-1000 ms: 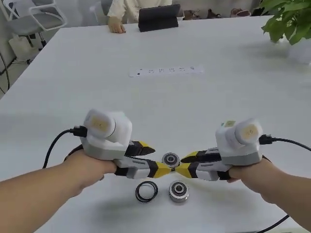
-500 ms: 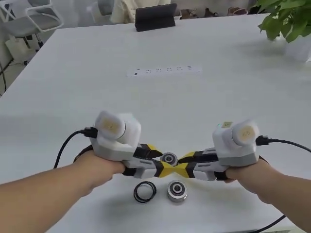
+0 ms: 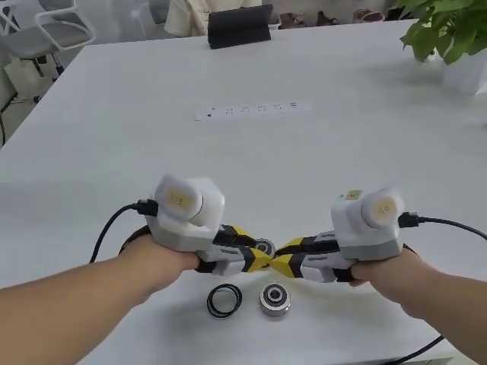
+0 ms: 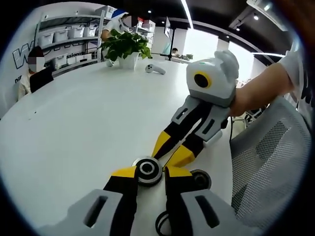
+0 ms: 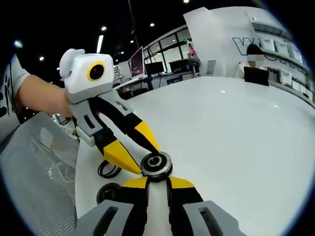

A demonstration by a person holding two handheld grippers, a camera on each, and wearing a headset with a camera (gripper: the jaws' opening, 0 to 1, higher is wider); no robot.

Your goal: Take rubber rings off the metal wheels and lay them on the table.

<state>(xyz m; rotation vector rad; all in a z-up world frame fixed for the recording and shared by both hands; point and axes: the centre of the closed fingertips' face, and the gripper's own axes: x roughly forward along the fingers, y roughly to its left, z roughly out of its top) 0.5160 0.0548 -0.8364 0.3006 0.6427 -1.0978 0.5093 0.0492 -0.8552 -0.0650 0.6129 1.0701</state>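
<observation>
white table (image 3: 304, 167) — left gripper (image 3: 255, 255) clamps the wheel (image 3: 265, 247), right gripper (image 3: 280, 257) pinches its rim.

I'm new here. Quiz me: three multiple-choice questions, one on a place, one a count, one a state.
1. Where do the loose rubber rings lie? A by the plant; B on the table beside a metal wheel; C on the power strip.
2. How many metal wheels show? A one; B two; C four.
3. The left gripper is: A shut on a wheel; B wide open; C laid down.
B: they lie beside that wheel. B: the held wheel plus the lying one. A: its jaws clamp one.
</observation>
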